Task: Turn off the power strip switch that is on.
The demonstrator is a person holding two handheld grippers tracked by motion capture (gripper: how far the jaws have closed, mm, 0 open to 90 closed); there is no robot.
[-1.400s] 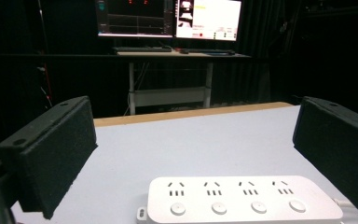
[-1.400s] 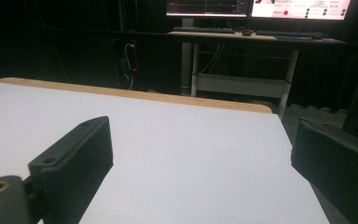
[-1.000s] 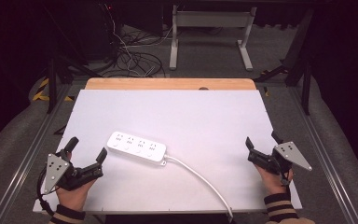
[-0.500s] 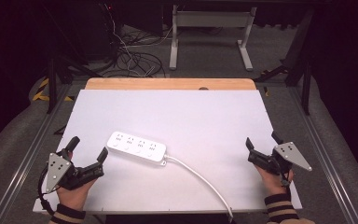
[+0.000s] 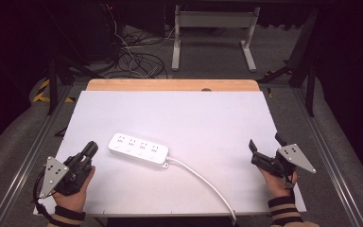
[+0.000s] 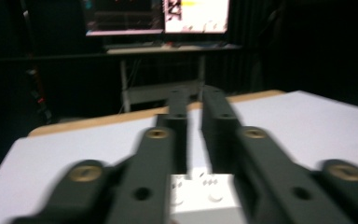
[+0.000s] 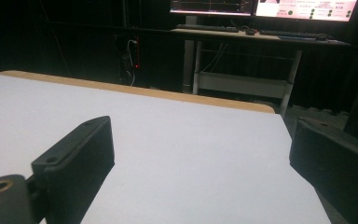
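Note:
A white power strip (image 5: 139, 149) lies flat on the white table (image 5: 184, 111), left of centre, and its white cable (image 5: 203, 182) runs off toward the front edge. My left gripper (image 5: 89, 148) rests at the front left, a short way left of the strip, with its jaws shut and nothing between them. In the left gripper view the jaws (image 6: 193, 95) are blurred and nearly touching, and the power strip (image 6: 200, 196) lies just beyond them. My right gripper (image 5: 266, 142) sits at the front right, open and empty, with its jaws (image 7: 200, 135) wide apart over bare table.
A wooden strip (image 5: 170, 85) borders the table's far edge. Metal rails (image 5: 33, 151) run along both sides. Beyond the table are tangled floor cables (image 5: 137, 59) and a desk frame (image 5: 212, 21). Monitors (image 7: 303, 7) glow on the far desk.
My left gripper's jaws have gone from spread apart to shut, with the hand staying in place. The right gripper and the power strip have not moved.

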